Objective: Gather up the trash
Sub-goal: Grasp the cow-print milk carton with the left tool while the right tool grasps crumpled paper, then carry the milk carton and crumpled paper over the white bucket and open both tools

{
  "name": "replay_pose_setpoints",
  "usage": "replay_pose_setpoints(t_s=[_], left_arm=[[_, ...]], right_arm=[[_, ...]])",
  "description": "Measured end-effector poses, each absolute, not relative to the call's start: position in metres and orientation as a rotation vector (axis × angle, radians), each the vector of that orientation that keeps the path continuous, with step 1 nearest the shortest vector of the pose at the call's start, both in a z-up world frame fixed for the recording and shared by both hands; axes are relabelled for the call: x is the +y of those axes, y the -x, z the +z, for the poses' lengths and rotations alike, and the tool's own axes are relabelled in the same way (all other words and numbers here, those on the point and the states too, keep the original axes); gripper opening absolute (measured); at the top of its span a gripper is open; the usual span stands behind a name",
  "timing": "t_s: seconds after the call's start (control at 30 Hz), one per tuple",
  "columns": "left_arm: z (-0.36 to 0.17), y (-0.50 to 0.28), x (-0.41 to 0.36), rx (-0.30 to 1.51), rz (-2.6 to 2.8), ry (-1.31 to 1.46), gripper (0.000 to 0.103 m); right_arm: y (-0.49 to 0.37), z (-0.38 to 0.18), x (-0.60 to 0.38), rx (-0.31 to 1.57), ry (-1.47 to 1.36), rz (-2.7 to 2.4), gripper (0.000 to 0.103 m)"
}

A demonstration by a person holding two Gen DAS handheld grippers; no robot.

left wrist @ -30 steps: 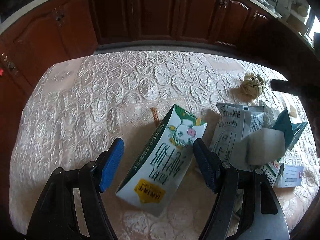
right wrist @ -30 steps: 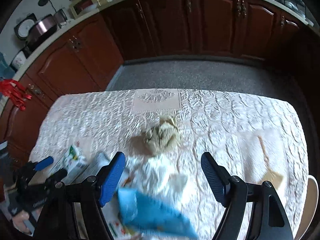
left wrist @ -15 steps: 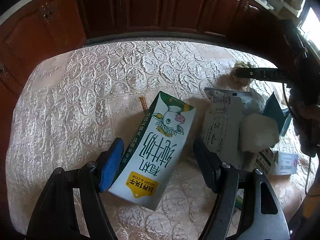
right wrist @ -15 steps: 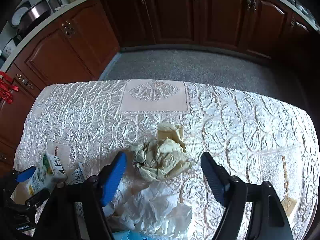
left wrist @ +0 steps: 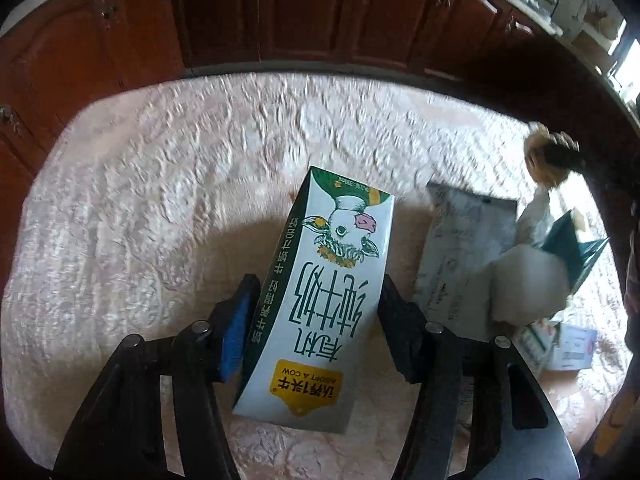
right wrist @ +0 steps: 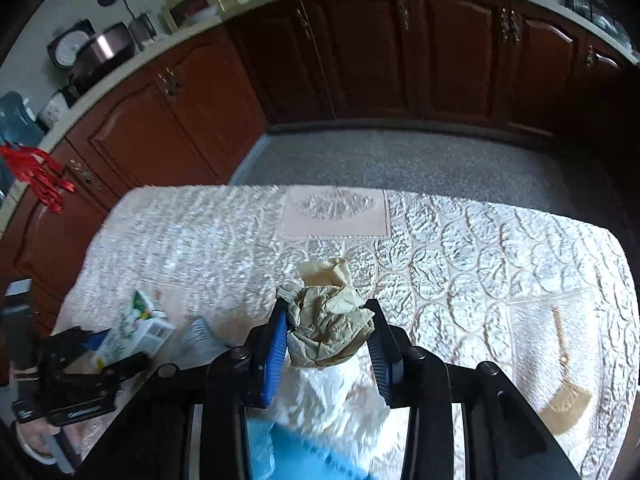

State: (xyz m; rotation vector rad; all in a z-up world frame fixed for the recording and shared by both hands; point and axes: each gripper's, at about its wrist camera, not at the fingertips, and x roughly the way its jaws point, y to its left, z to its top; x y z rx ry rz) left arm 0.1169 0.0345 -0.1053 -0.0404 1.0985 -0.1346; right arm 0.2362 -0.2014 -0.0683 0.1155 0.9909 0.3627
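Left wrist view:
- Item 1: white-and-green cardboard milk carton w/ cow print [left wrist: 320, 300]. Lies flat on the cream embossed tablecloth [left wrist: 160, 208], directly between the fingers of the left gripper [left wrist: 316, 328]. Long axis runs approx. 6 to 12 o'clock, far end tipped slightly toward 1; print reads upside down, yellow label nearest the camera.
- Jaws: narrowed around the carton's mid-length, blue pad at its green side edge at 9 o'clock, black pad at the white edge at 3. Contact looks made or all but made; a firm squeeze can't be confirmed, frame blurred.
- Item 2: grey printed foil pouch [left wrist: 464, 248], flat, at 3 o'clock from carton, just beside it.
- Item 3: white crumpled tissue [left wrist: 528, 280] and teal torn wrapper [left wrist: 572, 248], further toward 3, overlapping the pouch.
- Item 4: small white printed box [left wrist: 572, 348], at 4 o'clock, near table edge.

Right wrist view:
- Item 5: tan crumpled paper ball [right wrist: 328, 328], pinched between the pads of the right gripper [right wrist: 330, 332], a loose flap sticking out toward 12. Grip spans 9 to 3.
- Jaws: closed onto the ball, paper visibly compressed on both sides.
- Tissue and a blue plastic wrapper [right wrist: 304, 456] sit below the jaws at 6.
- Carton and left gripper appear at 9 o'clock, well apart from the ball.

Judgement: each hand is at its own item; the carton's narrow width already sits across the left jaws, so no re-aiming seems needed.
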Motion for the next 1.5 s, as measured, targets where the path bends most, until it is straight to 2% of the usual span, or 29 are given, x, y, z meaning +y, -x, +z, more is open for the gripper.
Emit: replay_pose_setpoints(t_s=[0.2,0.5,1.0,1.5], left_arm=[[-0.063,-0.102,0.023,1.02,-0.159,0.054,0.055],[-0.018,-0.076,-0.036,0.929,-0.263,0.036,0.054],[0.009,-0.046,-0.184,0.882,-0.482,-0.048,0.053],[0.003,-0.033,-0.342,0.906,-0.711,-0.15,0.052]], right_arm=[[-0.2,-0.039,-0.218,0.931,-0.167,0.402,0.036],[-0.143,-0.003,-0.248,0.859,-0.2,0.411,0.036],[-0.054,0.006,-0.344,0.805,-0.197,0.217,0.036],[0.009,-0.017,-0.489,0.836,-0.31,-0.091,0.036]])
